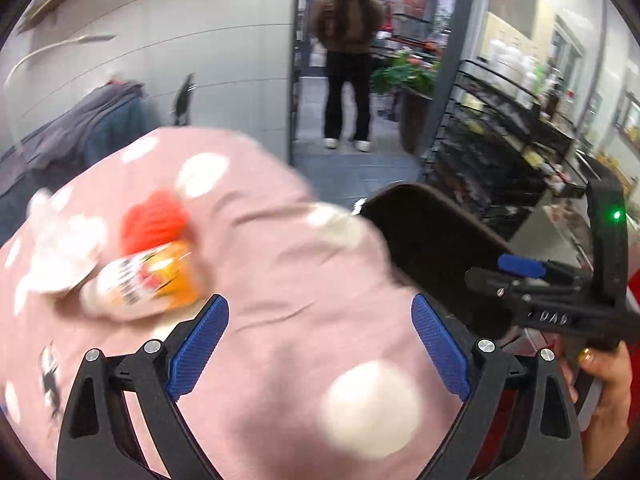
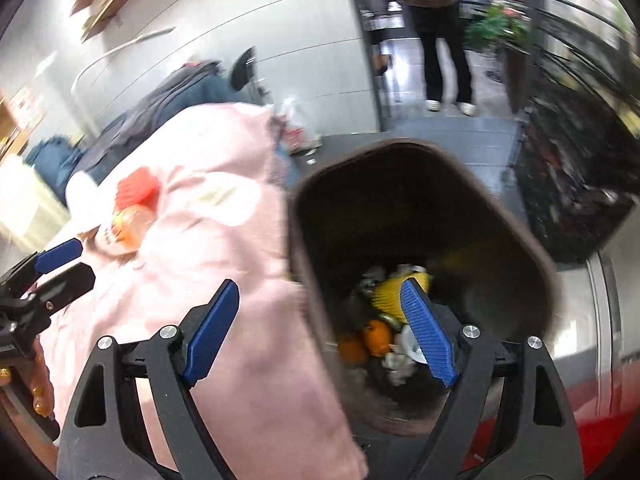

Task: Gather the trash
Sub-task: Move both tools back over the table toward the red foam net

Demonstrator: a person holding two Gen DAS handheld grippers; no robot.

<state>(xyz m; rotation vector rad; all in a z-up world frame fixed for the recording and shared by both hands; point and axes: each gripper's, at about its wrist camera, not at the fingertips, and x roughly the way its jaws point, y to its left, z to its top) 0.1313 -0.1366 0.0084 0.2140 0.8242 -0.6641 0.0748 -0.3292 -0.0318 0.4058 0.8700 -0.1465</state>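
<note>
A small bottle with an orange and white label [image 1: 148,280] lies on a pink spotted blanket [image 1: 260,264], next to a red crumpled piece [image 1: 154,218] and white tissue [image 1: 60,256]. My left gripper [image 1: 320,312] is open and empty, just right of the bottle. A dark brown trash bin [image 2: 424,248] holds yellow, orange and white scraps. My right gripper [image 2: 320,300] is open and empty, its right finger over the bin's mouth and its left over the blanket [image 2: 224,240]. The bottle [image 2: 128,228] and the bin [image 1: 432,248] show in both views.
A person [image 1: 348,52] stands in the doorway ahead. A black rack of goods [image 1: 500,152] stands at the right. Grey and blue clothes [image 1: 92,128] lie behind the blanket. A potted plant [image 1: 408,76] is by the door.
</note>
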